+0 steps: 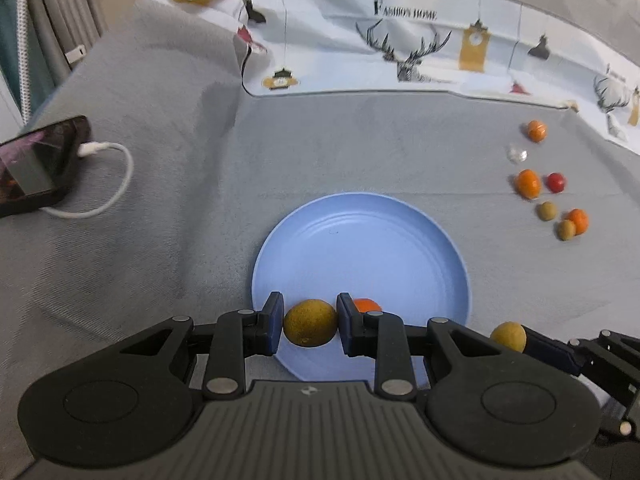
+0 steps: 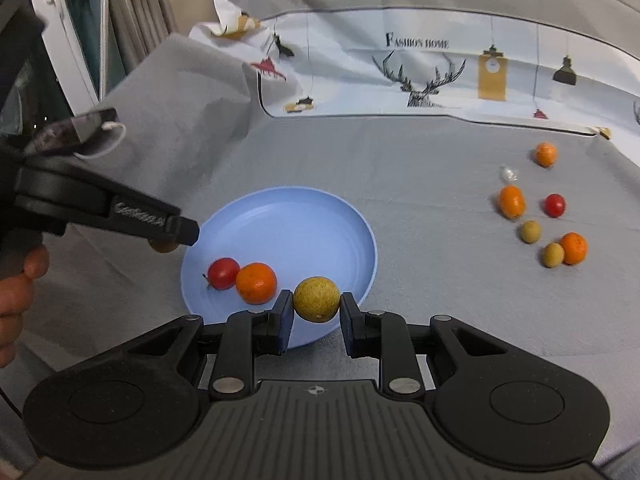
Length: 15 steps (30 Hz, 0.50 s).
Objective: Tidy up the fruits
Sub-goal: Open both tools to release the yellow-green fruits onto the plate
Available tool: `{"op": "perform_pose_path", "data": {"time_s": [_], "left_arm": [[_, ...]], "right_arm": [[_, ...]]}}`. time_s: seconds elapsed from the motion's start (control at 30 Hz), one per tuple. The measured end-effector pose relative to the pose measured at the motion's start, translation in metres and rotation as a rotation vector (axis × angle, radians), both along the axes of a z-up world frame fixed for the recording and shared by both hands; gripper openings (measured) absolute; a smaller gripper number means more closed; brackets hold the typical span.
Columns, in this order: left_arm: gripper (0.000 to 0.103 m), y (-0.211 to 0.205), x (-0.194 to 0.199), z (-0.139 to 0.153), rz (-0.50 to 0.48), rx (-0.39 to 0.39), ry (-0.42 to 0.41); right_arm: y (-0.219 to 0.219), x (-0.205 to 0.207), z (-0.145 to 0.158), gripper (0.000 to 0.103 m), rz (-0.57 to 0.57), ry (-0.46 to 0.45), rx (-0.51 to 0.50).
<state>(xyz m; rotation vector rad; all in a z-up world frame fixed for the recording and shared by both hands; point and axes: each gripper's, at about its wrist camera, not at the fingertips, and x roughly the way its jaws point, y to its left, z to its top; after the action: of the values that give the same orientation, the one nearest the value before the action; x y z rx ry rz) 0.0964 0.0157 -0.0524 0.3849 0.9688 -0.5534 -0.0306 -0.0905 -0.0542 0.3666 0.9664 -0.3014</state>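
Note:
A blue plate (image 1: 360, 240) (image 2: 288, 216) lies on the grey cloth. My left gripper (image 1: 310, 324) is shut on a yellow-green fruit (image 1: 310, 322) above the plate's near edge. My right gripper (image 2: 316, 306) is shut on another yellow-green fruit (image 2: 317, 299) above the plate's right front rim; that fruit also shows in the left wrist view (image 1: 508, 336). In the plate lie a red fruit (image 2: 223, 273) and an orange one (image 2: 256, 283) (image 1: 366, 305). My left gripper shows in the right wrist view at the plate's left rim (image 2: 162, 245).
Several loose fruits lie on the cloth at right: oranges (image 2: 511, 201) (image 2: 574, 248) (image 2: 545, 153), a red one (image 2: 555, 205), yellow-green ones (image 2: 530, 231) (image 2: 553, 255), and a clear wrapper (image 2: 508, 173). A phone (image 1: 36, 168) with a white cable lies at left. A printed cloth (image 1: 400, 40) lies behind.

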Motion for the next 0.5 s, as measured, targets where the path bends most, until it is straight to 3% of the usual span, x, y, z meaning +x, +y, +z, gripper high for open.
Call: {"op": "perform_pose_path", "data": {"time_s": [0.33, 0.4, 0.43, 0.47, 0.5], "left_arm": [[0.033, -0.034, 0.029, -0.039, -0.028, 0.084, -0.025], [0.061, -0.036, 0.03, -0.04, -0.048, 0.098, -0.037], [0.091, -0.036, 0.029, -0.037, -0.05, 0.107, -0.055], [0.102, -0.034, 0.026, -0.032, -0.043, 0.111, -0.089], [0.103, -0.029, 0.021, -0.025, -0.037, 0.098, -0.137]], "right_arm": [[-0.005, 0.034, -0.033, 0.026, 0.099, 0.047, -0.021], [-0.006, 0.04, -0.034, 0.027, 0.125, 0.054, -0.025], [-0.005, 0.041, -0.033, 0.031, 0.132, 0.056, -0.037], [-0.004, 0.041, -0.029, 0.047, 0.148, 0.059, -0.048], [-0.003, 0.04, -0.025, 0.066, 0.156, 0.058, -0.056]]}}
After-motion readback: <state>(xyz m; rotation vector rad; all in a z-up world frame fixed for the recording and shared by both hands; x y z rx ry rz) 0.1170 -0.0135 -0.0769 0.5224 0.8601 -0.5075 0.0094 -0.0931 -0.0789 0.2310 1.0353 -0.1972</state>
